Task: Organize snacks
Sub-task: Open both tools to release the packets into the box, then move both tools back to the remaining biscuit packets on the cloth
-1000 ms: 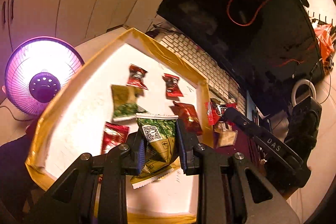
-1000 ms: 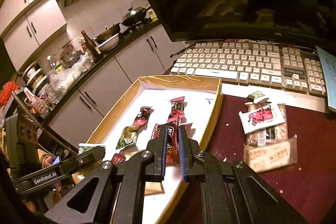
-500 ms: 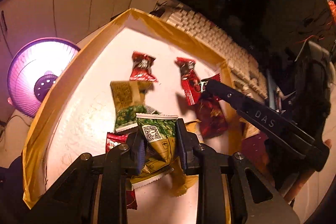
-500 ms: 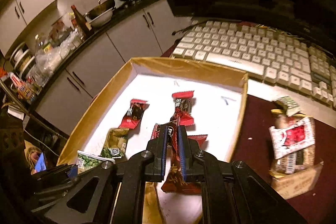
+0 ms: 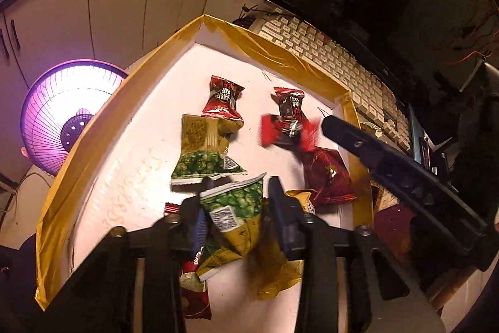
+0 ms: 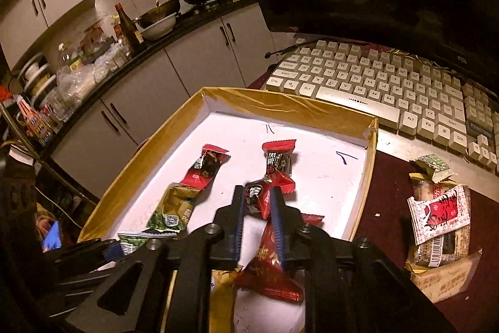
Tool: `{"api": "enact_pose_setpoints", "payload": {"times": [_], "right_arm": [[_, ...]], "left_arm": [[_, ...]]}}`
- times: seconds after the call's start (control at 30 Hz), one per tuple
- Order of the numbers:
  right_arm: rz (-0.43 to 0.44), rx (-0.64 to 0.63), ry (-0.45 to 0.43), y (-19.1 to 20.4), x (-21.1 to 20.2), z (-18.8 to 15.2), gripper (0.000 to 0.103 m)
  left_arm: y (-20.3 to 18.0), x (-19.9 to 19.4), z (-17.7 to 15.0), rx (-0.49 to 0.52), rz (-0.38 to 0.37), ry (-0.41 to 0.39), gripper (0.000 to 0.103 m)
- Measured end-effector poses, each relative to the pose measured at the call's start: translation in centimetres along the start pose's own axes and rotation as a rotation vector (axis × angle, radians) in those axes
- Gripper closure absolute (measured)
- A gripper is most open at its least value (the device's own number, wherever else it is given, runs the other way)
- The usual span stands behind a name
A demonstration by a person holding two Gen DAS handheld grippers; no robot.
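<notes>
Since a moment ago both my grippers have spread their fingers, and the packets they pinched now sit loose between them. Between the parted fingers of my left gripper [image 5: 238, 205] the green pea packet [image 5: 237, 208] tilts over the white floor of the box [image 5: 131, 164], no longer squeezed; whether either finger touches it I cannot tell. A second green packet [image 5: 202, 152] lies just beyond it, with a small red candy [image 5: 223, 99] touching its far end. My right gripper [image 6: 257, 208] is parted too, and the blurred red candy [image 6: 259, 195] sits in the gap between its fingers above the box, just near another red candy [image 6: 279, 159] lying flat. A larger red packet [image 6: 269, 267] rests under my right fingers, near the box's right wall. Outside the box, on the dark red table [image 6: 389, 208], a small pile of snacks [image 6: 439, 223] waits to the right, in front of the keyboard [image 6: 389, 83].
</notes>
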State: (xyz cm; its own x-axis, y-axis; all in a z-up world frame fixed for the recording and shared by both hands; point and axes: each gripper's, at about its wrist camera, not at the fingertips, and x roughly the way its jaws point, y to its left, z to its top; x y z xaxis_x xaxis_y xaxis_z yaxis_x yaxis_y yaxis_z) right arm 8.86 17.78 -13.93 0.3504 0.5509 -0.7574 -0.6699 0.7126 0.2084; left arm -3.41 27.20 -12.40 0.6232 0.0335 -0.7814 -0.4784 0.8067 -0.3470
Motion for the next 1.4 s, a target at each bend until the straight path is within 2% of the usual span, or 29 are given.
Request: {"api": "enact_pose_setpoints", "payload": {"times": [0.03,0.1,0.13,0.23,0.3,0.33,0.47,0.63,0.77,0.9,1.2,1.4], "right_arm": [[0.013,0.007,-0.008,-0.1,-0.4,0.0,0.074],[0.023,0.013,-0.030,-0.4,-1.7,0.0,0.066],[0.024,0.015,-0.048,-0.6,-2.7,-0.2,0.064],[0.039,0.040,-0.084,-1.3,-5.3,-0.8,0.055],[0.054,0.064,-0.115,-2.1,-7.4,-1.7,0.042],[0.057,0.069,-0.128,-2.5,-8.1,-2.1,0.040],[0.057,0.092,-0.151,-4.6,-10.8,-4.7,0.040],[0.044,0.181,-0.170,-8.8,-12.8,-7.7,0.039],[0.017,0.279,-0.149,-12.8,-12.5,-9.8,0.039],[0.013,0.345,-0.136,-15.1,-12.0,-10.8,0.039],[-0.002,0.339,-0.145,-15.4,-11.4,-11.4,0.039],[0.023,0.379,-0.159,-16.1,-11.7,-11.7,0.039]], "left_arm": [[-0.1,-0.3,-0.1,0.001,0.002,-0.013,0.062],[-0.3,-1.1,-0.2,0.006,0.018,-0.050,0.049],[-0.5,-1.5,-0.3,0.010,0.031,-0.067,0.045],[-1.3,-3.0,-0.9,0.026,0.065,-0.128,0.042],[-2.2,-4.1,-1.5,0.043,0.083,-0.163,0.039],[-2.6,-4.5,-1.7,0.053,0.085,-0.176,0.039],[-4.5,-6.0,-2.7,0.086,0.086,-0.217,0.037],[-6.7,-6.6,-3.4,0.127,0.064,-0.225,0.033],[-8.2,-6.5,-3.8,0.165,0.083,-0.223,0.033],[-9.1,-5.9,-4.2,0.174,0.084,-0.197,0.032],[-12.5,-5.0,-4.9,0.234,0.028,-0.159,0.032],[-14.9,-3.3,-4.9,0.299,-0.011,-0.119,0.032]]}}
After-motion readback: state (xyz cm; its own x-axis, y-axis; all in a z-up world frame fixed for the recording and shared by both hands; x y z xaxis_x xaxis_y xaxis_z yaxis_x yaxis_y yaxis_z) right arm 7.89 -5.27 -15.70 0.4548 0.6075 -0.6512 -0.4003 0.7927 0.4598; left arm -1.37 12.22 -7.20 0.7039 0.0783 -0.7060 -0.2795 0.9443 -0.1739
